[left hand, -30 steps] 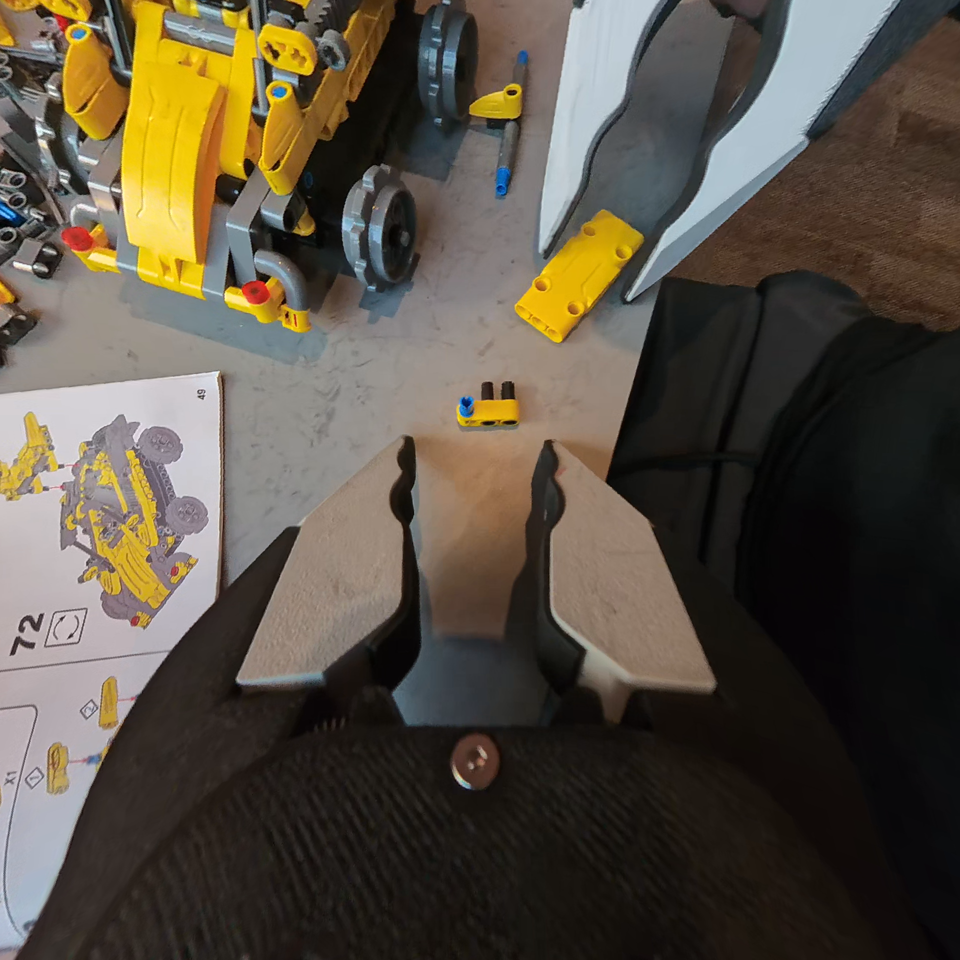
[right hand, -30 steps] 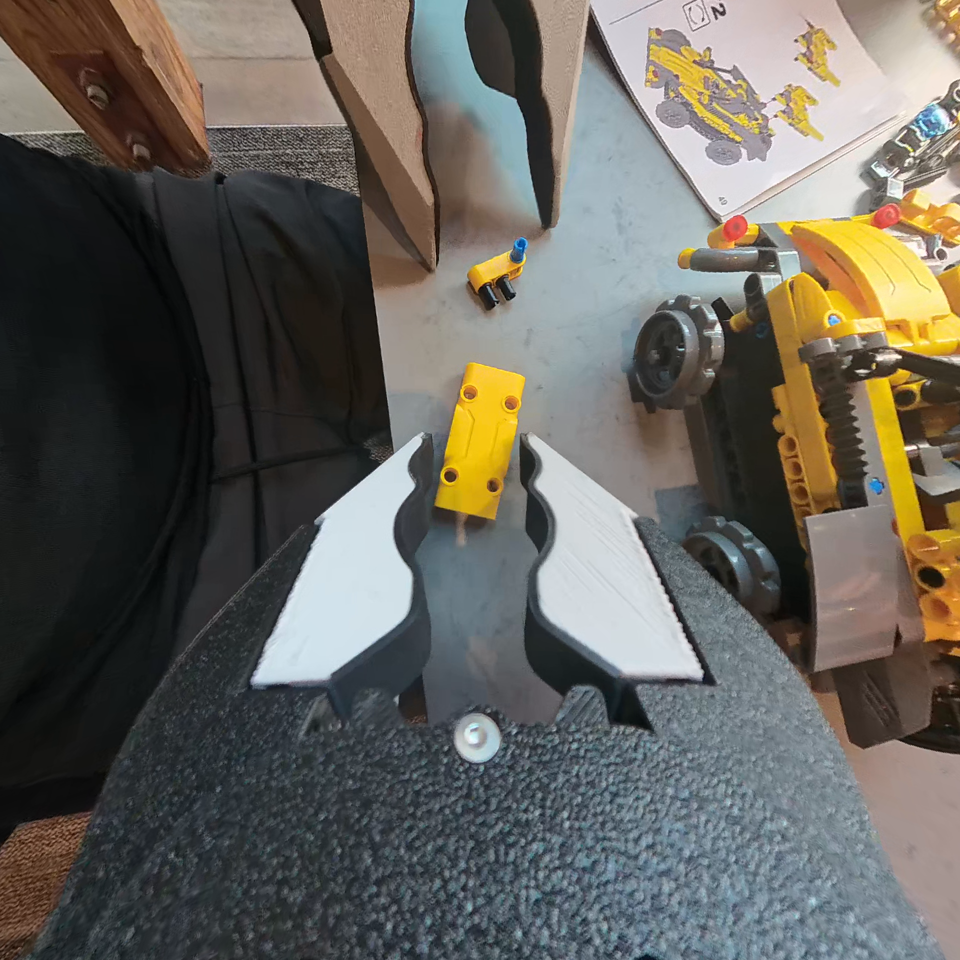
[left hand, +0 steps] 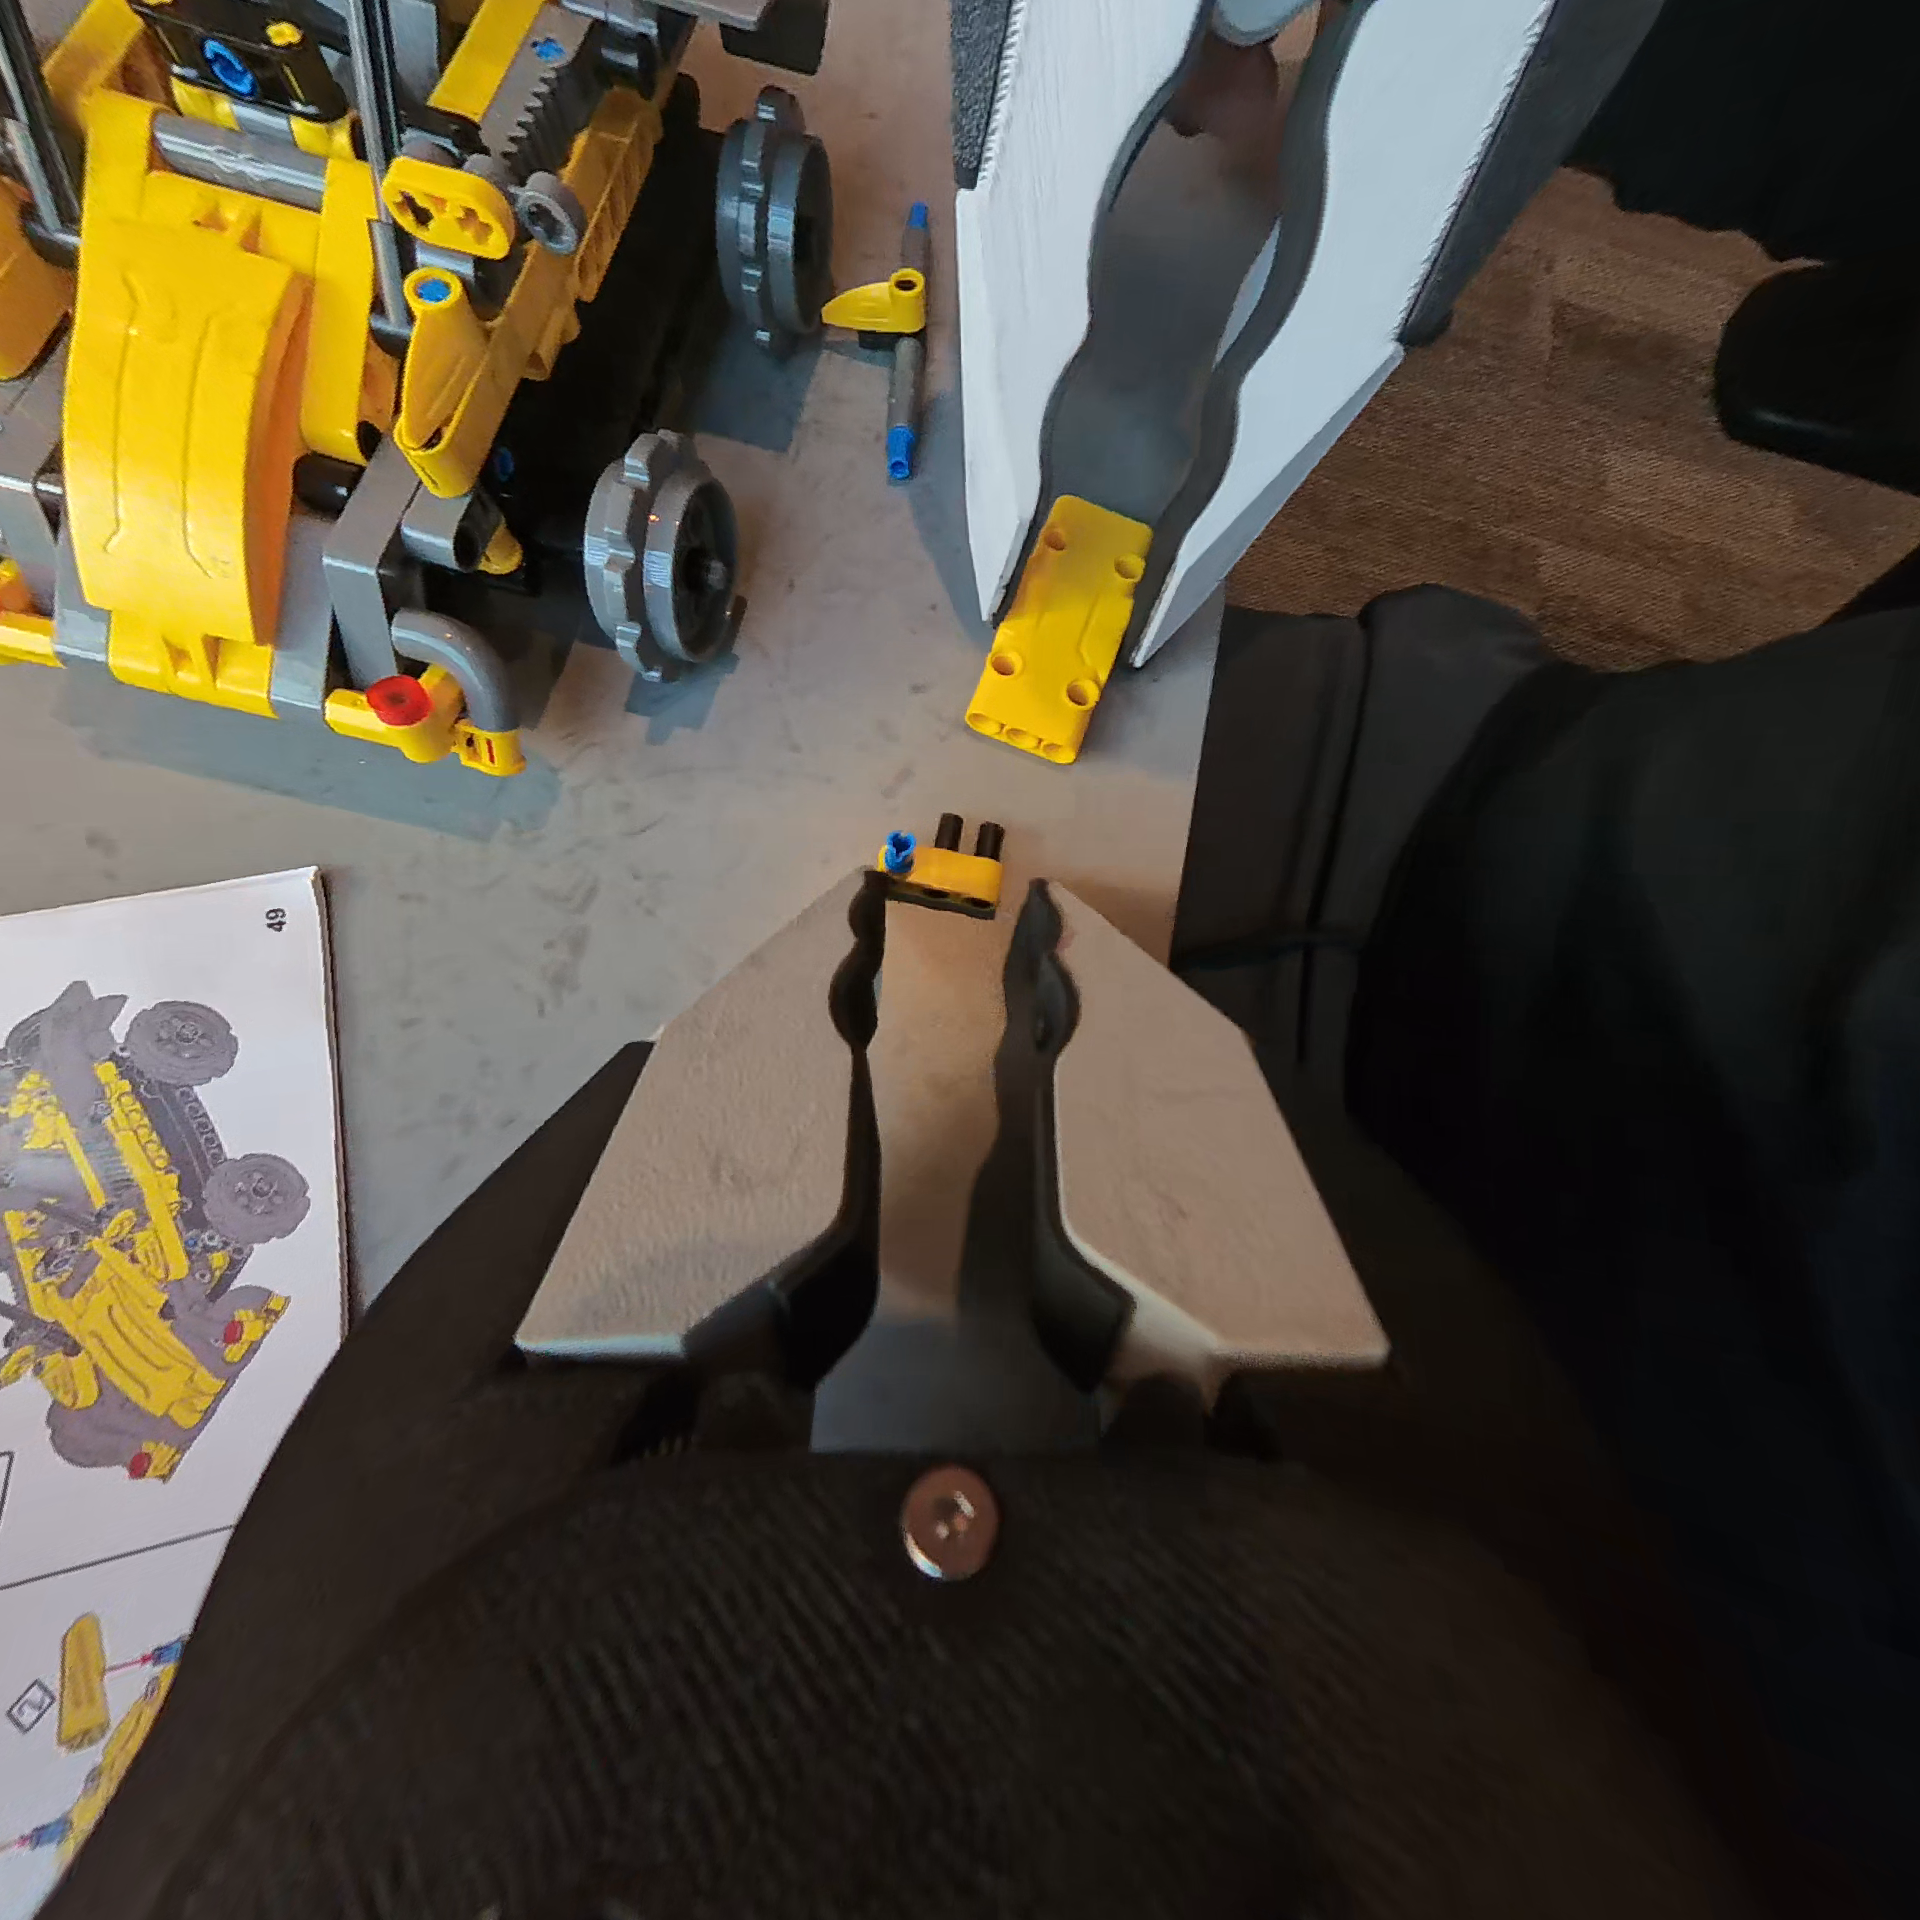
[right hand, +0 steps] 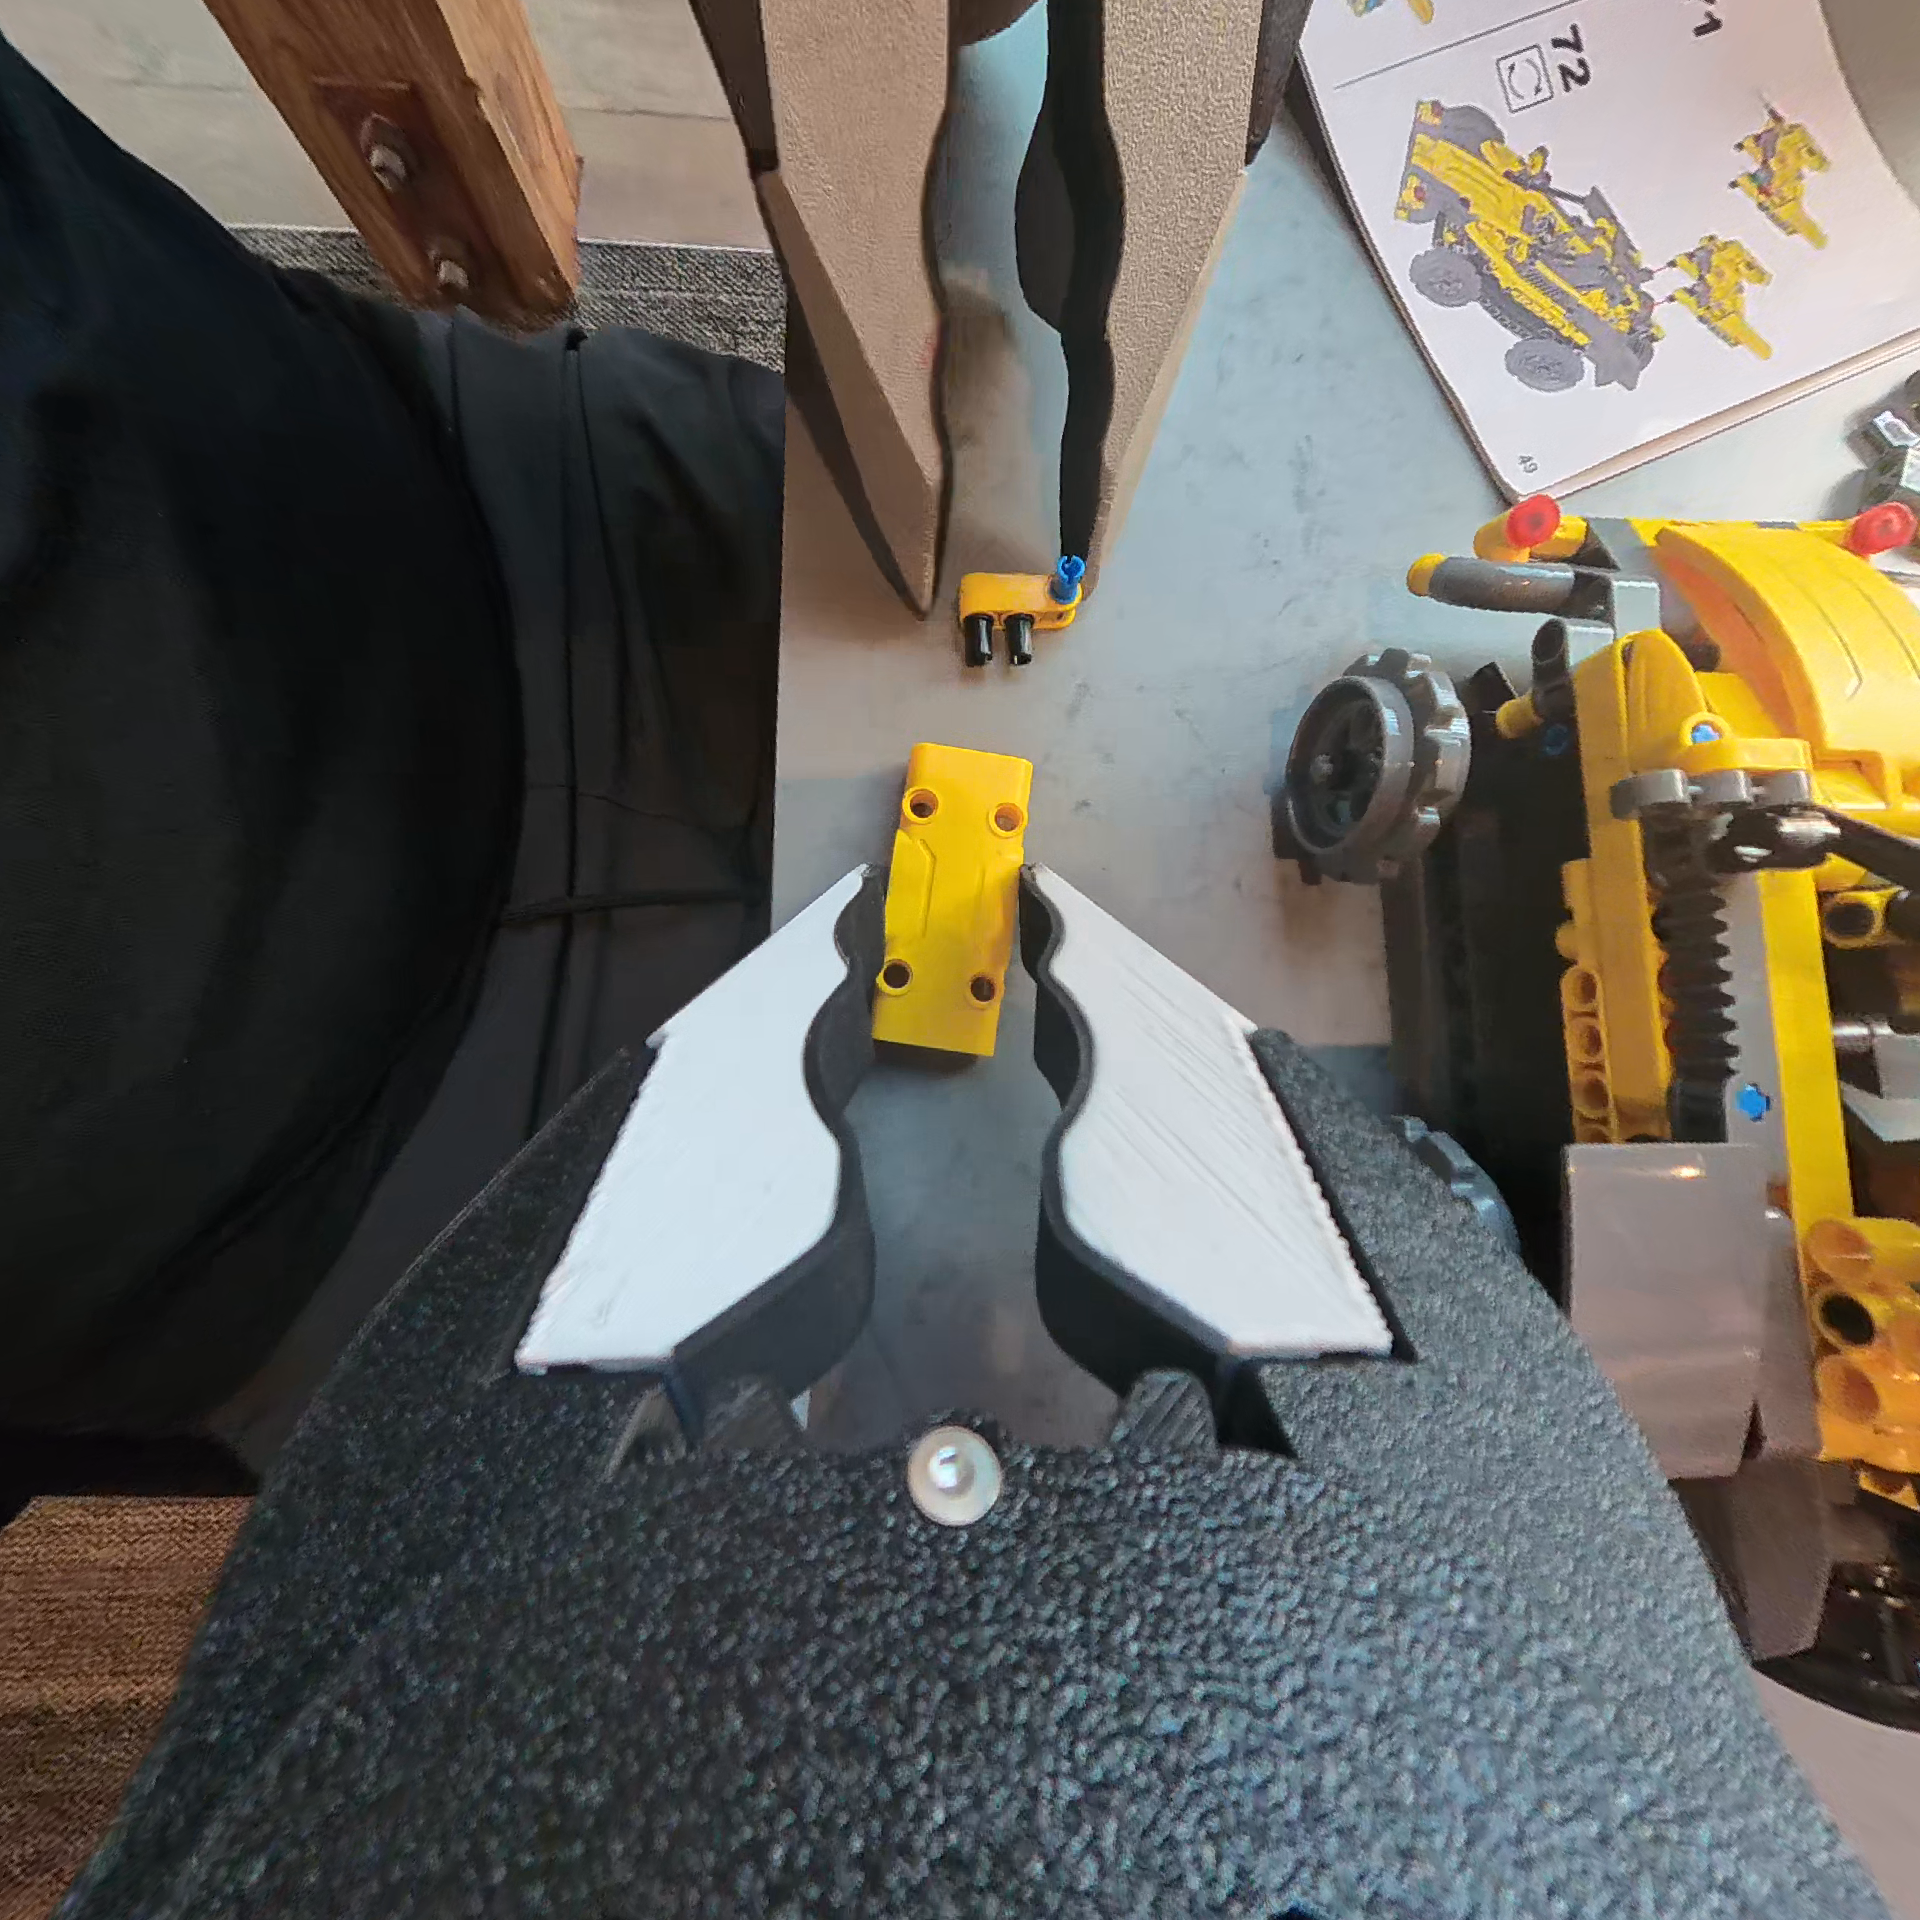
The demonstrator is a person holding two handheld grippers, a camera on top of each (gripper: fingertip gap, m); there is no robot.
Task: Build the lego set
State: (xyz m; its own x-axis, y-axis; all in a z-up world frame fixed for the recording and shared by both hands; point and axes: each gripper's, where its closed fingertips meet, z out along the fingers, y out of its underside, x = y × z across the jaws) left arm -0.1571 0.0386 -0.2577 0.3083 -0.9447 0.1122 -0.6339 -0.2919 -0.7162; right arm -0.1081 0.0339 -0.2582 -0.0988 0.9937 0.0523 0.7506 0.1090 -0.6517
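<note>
Right wrist view: right gripper [right hand: 945, 883] fingers spread around yellow panel [right hand: 951, 914]; left gripper [left hand: 945, 894] spread beside small connector [left hand: 943, 871].

A grey, mottled table [left hand: 644, 914] holds a mostly yellow toy vehicle [left hand: 260, 416] with grey frame parts, dark grey toothed wheels, red studs and small blue pins. A plain yellow panel [right hand: 951, 899] sits between white fingers [right hand: 727, 1122] with black inner pads. A small yellow connector [right hand: 1013, 601] carries two black pins and one blue pin. The other gripper's fingers [left hand: 1174, 1132] look pale beige-grey with black pads. A white booklet [left hand: 166, 1195] shows yellow-and-grey drawings. Black cloth [right hand: 312, 779] lies beside brown carpet [left hand: 1538, 436].
</note>
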